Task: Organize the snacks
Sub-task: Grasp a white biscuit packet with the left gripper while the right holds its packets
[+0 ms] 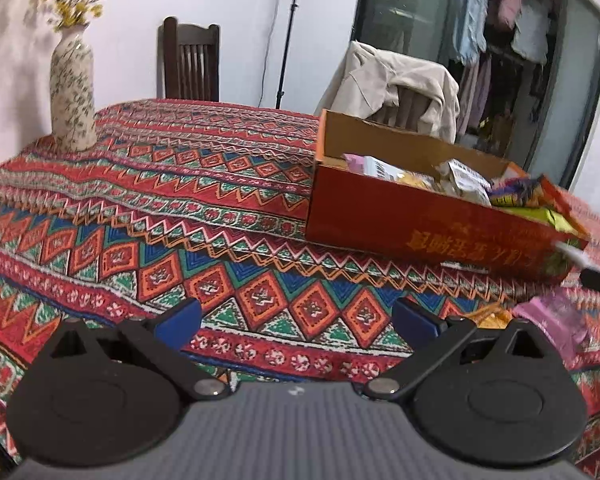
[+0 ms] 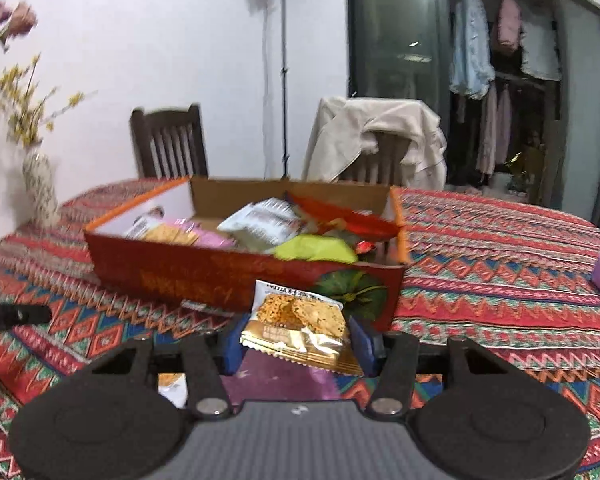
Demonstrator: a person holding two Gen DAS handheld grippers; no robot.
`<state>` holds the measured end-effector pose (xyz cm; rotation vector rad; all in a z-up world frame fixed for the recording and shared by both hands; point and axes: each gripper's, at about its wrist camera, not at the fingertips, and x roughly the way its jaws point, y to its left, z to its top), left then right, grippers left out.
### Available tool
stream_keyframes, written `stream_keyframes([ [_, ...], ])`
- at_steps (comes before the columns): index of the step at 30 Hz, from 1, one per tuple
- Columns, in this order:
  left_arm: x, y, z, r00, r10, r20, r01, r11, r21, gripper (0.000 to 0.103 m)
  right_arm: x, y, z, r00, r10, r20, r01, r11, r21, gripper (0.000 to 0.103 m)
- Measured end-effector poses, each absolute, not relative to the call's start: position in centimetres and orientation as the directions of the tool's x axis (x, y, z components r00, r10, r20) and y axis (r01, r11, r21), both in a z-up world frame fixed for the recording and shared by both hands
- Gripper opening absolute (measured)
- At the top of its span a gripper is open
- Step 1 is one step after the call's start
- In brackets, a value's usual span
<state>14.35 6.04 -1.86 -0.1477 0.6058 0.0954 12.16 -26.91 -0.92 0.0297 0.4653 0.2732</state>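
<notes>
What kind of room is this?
Probably a home dining room: a table under a patterned tablecloth, wooden chairs around it, a flower vase, and clothes hanging behind the glass door.

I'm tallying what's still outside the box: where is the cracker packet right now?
In the right wrist view, the cracker packet sits between the right gripper's blue pads, just in front of the red box, near its pumpkin-print corner, not yet inside.

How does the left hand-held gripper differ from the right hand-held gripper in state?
The left hand-held gripper has wide-open jaws with nothing between them; the right hand-held gripper has narrower jaws holding a white and gold cracker packet. Both have blue pads and point towards the red cardboard box.
</notes>
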Motion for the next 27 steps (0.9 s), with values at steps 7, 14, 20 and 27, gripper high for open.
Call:
stream_keyframes([
  [7, 14.9, 1.6, -0.1, 0.818, 0.028, -0.575, -0.079, 0.995, -0.063, 0.103, 11.5, -29.2, -1.7, 0.871, 0.277, -0.405, -0.231, 0.96, 0.161, 0.053],
  [14, 16.9, -4.3, -0.7, 0.762, 0.048, -0.646, -0.051, 0.999, 0.014, 0.103, 10.8, -29.9, -2.0, 0.88, 0.274, -0.388, -0.22, 0.959, 0.178, 0.053],
  [20, 18.3, -7.3, -2.0, 0.708, 0.061, -0.704, -0.058, 0.998, 0.028, 0.103, 10.6, -30.3, -2.0, 0.886, 0.268, -0.378, -0.207, 0.959, 0.195, 0.053],
  [27, 19.3, -9.4, -2.9, 0.684, 0.108, -0.722, -0.082, 0.994, 0.07, 0.103, 10.5, -30.6, -2.1, 0.887, 0.254, -0.385, -0.189, 0.962, 0.199, 0.053],
])
